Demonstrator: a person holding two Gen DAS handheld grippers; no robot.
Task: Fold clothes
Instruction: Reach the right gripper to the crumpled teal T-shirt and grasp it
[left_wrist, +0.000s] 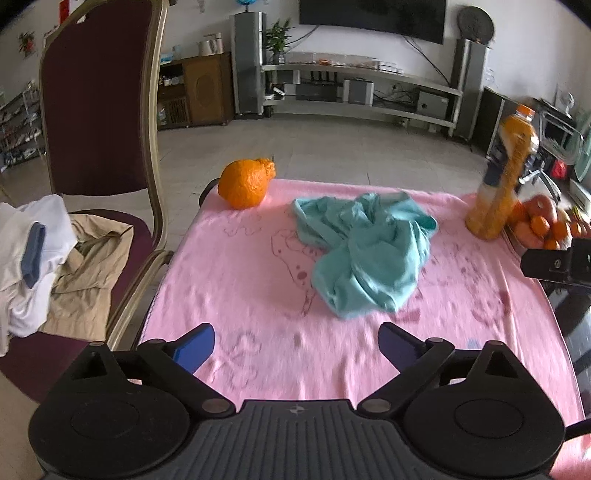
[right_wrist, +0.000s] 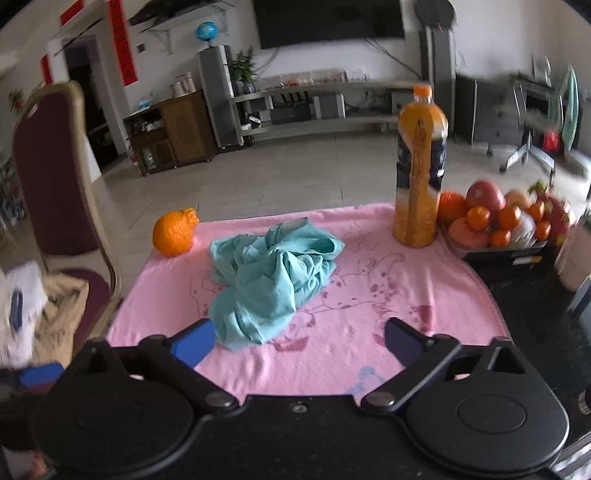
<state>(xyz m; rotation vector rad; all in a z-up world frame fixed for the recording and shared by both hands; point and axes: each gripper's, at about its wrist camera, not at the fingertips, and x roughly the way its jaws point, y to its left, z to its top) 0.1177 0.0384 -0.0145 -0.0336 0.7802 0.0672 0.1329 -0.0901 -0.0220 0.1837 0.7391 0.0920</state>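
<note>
Pre-grasp: teal garment (left_wrist: 364, 251) not yet touched, crumpled mid-way on pink blanket (left_wrist: 240, 295).

Left gripper (left_wrist: 295, 349) and right gripper (right_wrist: 299, 343) both spread wide, empty, poised short of the heap. Likely next: find an edge or corner, lift, spread flat. Orange (left_wrist: 245, 182) and juice bottle (right_wrist: 419, 166) flanking; worth avoiding.

The teal garment (right_wrist: 269, 280) is thin, soft, crumpled cloth on a fuzzy pink towel (right_wrist: 406, 295) covering the bench. At 10 o'clock, the orange (right_wrist: 173, 236) has bumpy matt peel; at 2 o'clock, the juice bottle (right_wrist: 419, 177) is glossy plastic.
</note>
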